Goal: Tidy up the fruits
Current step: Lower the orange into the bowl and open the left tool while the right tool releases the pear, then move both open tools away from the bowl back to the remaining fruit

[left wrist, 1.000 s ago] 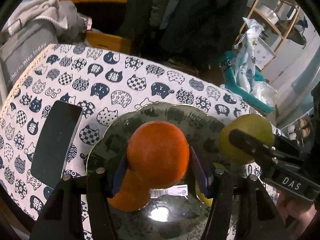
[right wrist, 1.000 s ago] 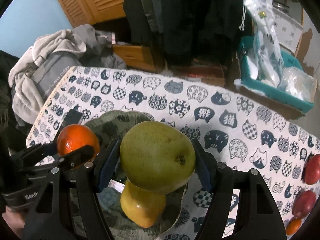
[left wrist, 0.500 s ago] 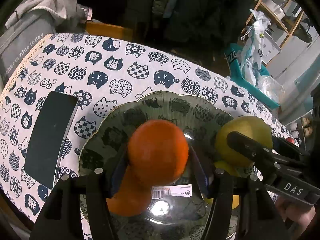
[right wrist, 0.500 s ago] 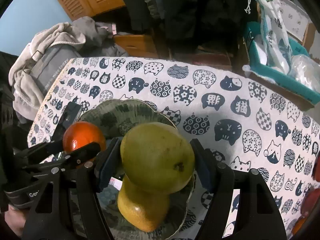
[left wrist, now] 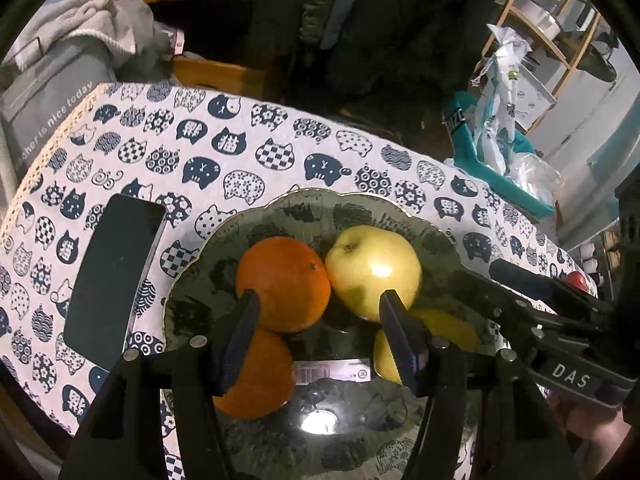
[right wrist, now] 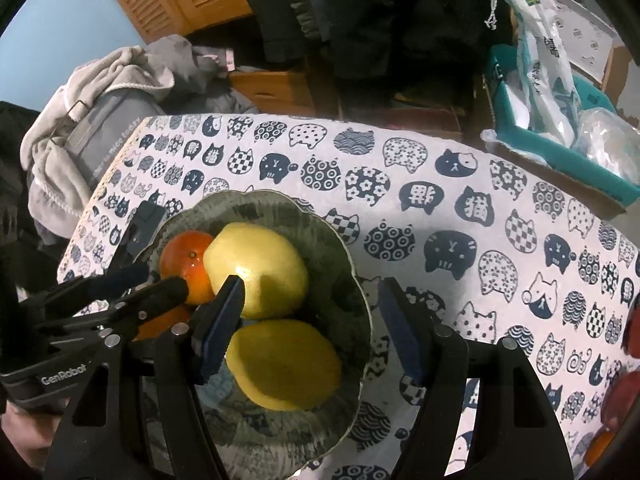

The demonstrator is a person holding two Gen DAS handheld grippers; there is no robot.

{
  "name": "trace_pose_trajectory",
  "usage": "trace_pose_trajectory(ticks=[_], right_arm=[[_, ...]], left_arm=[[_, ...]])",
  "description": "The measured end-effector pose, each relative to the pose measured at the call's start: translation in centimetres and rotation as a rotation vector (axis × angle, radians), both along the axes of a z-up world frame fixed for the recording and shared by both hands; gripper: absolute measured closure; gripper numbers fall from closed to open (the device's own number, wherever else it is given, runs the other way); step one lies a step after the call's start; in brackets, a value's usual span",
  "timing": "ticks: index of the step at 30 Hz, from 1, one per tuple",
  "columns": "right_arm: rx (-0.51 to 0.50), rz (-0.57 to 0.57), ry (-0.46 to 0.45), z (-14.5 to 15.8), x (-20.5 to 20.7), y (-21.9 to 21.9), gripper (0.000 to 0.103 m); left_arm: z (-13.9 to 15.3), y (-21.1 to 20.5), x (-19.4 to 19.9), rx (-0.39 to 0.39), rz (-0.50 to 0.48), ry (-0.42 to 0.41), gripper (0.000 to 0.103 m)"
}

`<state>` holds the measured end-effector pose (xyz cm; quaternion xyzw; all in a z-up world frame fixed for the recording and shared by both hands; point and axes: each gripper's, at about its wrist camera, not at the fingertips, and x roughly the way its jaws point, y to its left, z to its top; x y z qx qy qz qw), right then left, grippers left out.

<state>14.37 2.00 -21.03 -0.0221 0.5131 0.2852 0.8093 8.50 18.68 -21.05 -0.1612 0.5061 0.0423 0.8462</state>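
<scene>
Fruit is in the dish: round orange [left wrist: 283, 283] and yellow-green apple [left wrist: 374, 270] sit side by side, touching, in the scalloped dark glass plate [left wrist: 312, 204] with a mirror-like bottom. Reflections of both show in the plate below them. White barcode sticker [left wrist: 332, 371] sits on the plate floor just in front of the fruit.

Left gripper [left wrist: 320, 332]: jaws spread apart, nothing between the blue pads. Left pad sits in front of the orange, right pad in front of the apple's lower edge; can't tell whether either one touches the fruit.

Right gripper [right wrist: 312, 328]: jaws also wide apart, holding nothing. Its left pad overlaps the apple [right wrist: 256, 268] in the right wrist view, right pad is out over the tablecloth past the plate rim [right wrist: 352, 256]. Orange [right wrist: 188, 264] is partly hidden behind the apple and the left gripper's fingers [right wrist: 160, 292].

Plate stands on a white tablecloth with navy cat-face print [left wrist: 240, 152]. Black rectangular phone [left wrist: 114, 276] lies flat on the cloth just left of the plate. Red round fruits [right wrist: 624, 392] sit at the far right edge of the table, well apart from the plate, cropped by the lens edge. Teal bin with plastic bags [right wrist: 560, 136] stands beyond the table.
</scene>
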Motion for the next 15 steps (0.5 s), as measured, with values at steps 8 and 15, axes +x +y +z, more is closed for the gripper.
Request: trace_pose_trajectory(ticks=[8,15], right_arm=[[-0.015,-0.016,-0.058,1.9,-0.6,-1.0,0.032],[-0.026,-0.038,-0.122,4.5,-1.6,-2.5,0.032]], left_arm=[[2.9,-1.4,-1.1,0.038,-0.033,-0.057,0.034],[5.2,-3.2,-2.0,0.057,-0.078,-0.093,0.033]])
